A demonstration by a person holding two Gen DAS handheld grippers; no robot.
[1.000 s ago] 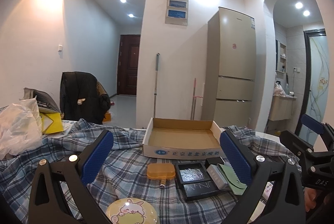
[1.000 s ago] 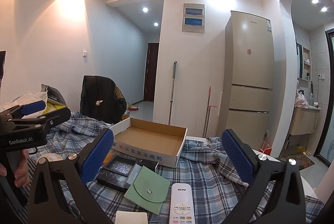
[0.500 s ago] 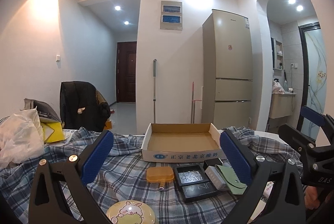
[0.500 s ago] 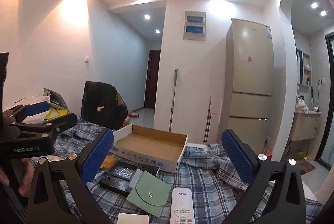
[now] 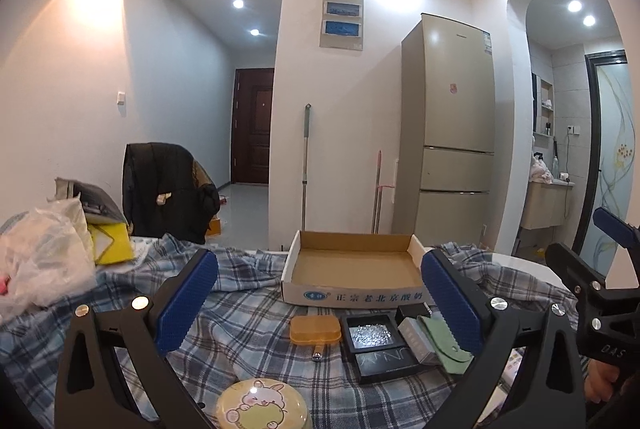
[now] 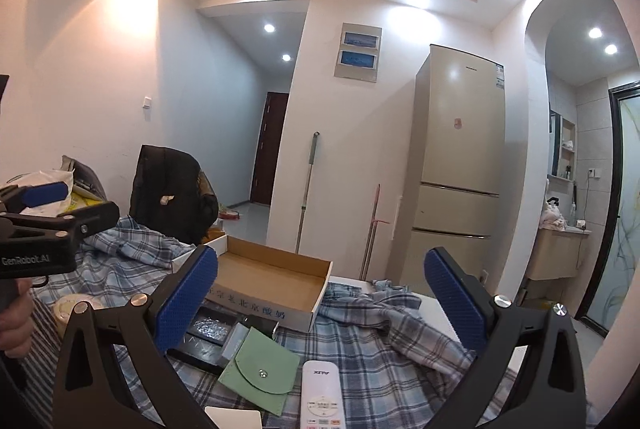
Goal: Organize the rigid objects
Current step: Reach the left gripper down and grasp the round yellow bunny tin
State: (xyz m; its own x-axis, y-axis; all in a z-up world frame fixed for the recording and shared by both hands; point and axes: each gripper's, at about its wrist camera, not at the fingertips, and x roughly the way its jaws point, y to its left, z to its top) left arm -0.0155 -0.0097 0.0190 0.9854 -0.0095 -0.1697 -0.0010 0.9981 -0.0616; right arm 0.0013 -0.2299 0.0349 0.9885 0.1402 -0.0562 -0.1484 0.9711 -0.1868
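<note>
An empty open cardboard box (image 5: 352,269) (image 6: 276,279) sits on the plaid cloth. In front of it lie an orange case (image 5: 315,329), a black palette (image 5: 378,343) (image 6: 208,329), a silver box (image 5: 416,335), a green pouch (image 5: 446,343) (image 6: 260,369), a round yellow tin (image 5: 262,407) (image 6: 70,309) and a white remote (image 6: 322,393). My left gripper (image 5: 320,305) hovers open above these items. My right gripper (image 6: 322,305) is open too, above the pouch and remote. Each gripper shows at the edge of the other's view, held by a hand.
Plastic bags and a yellow item (image 5: 112,243) pile at the table's left. A chair with a black jacket (image 5: 168,189) stands behind. A fridge (image 5: 448,133), a mop (image 5: 306,165) and a doorway lie beyond. A white card (image 6: 234,419) lies at the near edge.
Both views have tilted upward a little, so the box and the items sit lower in frame. Both grippers stay open and hold nothing.
</note>
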